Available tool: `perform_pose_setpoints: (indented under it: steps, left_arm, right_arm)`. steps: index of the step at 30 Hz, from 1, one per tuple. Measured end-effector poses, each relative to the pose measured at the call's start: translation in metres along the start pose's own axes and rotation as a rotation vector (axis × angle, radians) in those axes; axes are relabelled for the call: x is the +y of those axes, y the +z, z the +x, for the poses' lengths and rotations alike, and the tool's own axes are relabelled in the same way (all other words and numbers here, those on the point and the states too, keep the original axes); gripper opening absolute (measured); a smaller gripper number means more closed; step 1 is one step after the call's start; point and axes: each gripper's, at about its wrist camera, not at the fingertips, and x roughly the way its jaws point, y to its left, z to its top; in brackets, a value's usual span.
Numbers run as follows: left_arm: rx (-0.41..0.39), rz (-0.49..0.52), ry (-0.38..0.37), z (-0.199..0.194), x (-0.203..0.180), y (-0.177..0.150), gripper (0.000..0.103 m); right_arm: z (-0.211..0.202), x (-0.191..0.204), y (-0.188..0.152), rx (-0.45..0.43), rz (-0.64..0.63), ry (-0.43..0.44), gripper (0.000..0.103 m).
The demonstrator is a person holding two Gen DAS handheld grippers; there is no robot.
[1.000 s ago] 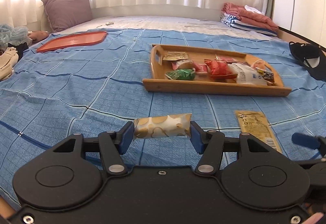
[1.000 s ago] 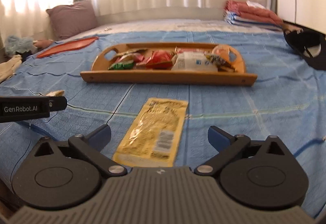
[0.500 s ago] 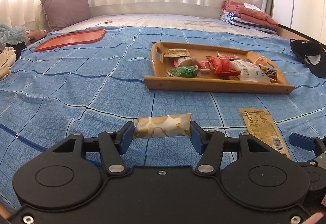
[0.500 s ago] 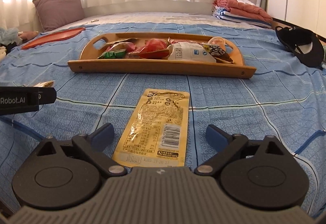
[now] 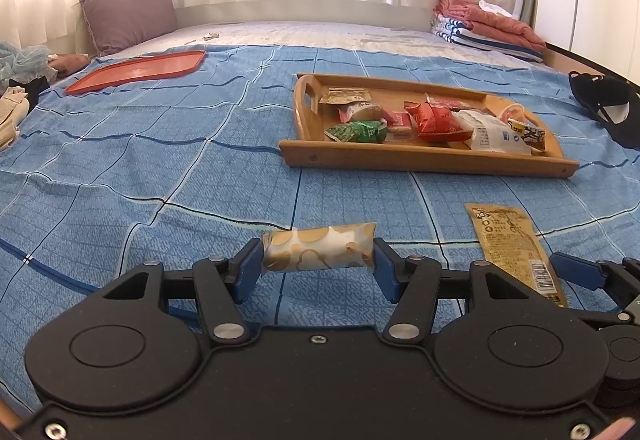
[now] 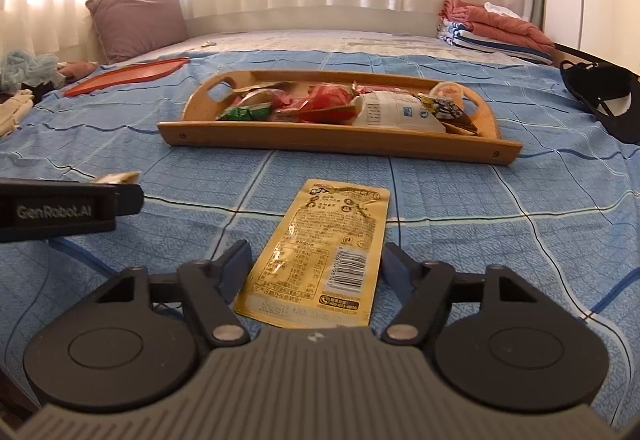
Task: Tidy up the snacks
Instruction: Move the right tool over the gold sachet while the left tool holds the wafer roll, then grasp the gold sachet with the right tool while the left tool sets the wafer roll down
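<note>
While closing in from wide open, right gripper (image 6: 314, 264) brackets yellow sachet (image 6: 320, 252) flat on blue bedspread (image 5: 120, 168); pads near its edges, contact unclear. Means pickup underway. Left gripper (image 5: 318, 266) clamped on gold-patterned packet (image 5: 318, 252), unchanged. Wooden tray (image 5: 420, 158) ahead holds green, red, white snack packs. Orange tray (image 5: 136, 70) far left, bare.

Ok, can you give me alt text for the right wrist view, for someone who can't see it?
The right gripper sits low over a flat yellow snack packet on a blue bedspread, its jaws closing around the packet's sides. Beyond lies a wooden tray full of snacks, and the left gripper enters from the left.
</note>
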Motion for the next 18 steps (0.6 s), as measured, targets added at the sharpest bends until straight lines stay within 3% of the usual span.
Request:
perform_pose_setpoints:
  steps: [9,14,18]
  left_arm:
    - [-0.006,0.001,-0.008,-0.004,-0.002,-0.006,0.056]
    - [0.007,0.011,-0.02,-0.002,-0.008,-0.012,0.062]
    - [0.007,0.02,-0.017,0.0,-0.013,-0.016,0.074]
  right_arm:
    - [-0.01,-0.009,-0.002,-0.007,-0.047,0.03,0.07]
    - [-0.016,-0.016,-0.009,-0.026,-0.105,-0.029,0.094]
    - [-0.013,-0.02,-0.007,-0.017,-0.073,-0.016,0.095]
